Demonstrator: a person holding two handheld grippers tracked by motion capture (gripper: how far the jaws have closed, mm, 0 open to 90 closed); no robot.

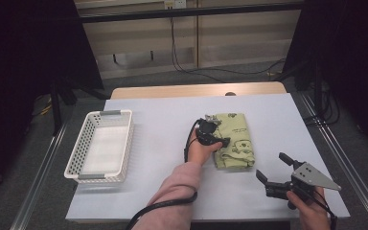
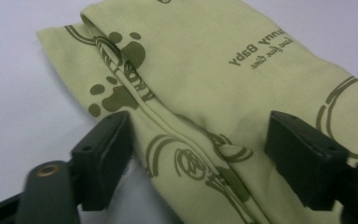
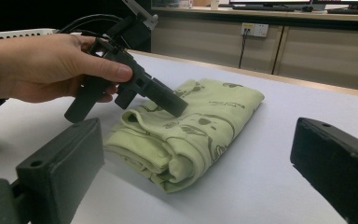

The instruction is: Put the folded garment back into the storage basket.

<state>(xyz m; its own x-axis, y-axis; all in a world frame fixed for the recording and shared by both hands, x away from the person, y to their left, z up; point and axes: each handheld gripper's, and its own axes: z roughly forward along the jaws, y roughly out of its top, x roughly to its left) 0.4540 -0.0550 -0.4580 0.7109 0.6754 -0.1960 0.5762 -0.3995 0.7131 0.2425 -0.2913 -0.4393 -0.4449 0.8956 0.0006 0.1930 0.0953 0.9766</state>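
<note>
Softly folded green cloth [image 1: 235,139] (printed cotton)

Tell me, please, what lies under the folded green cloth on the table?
The folded green cloth lies directly on the white table. Whether anything sits beneath or inside its folds is hidden.

The table [image 1: 172,191] had a white top. On it lay a folded green cloth [image 1: 235,139] near the middle and a white basket [image 1: 100,146] at the left, well apart.
</note>
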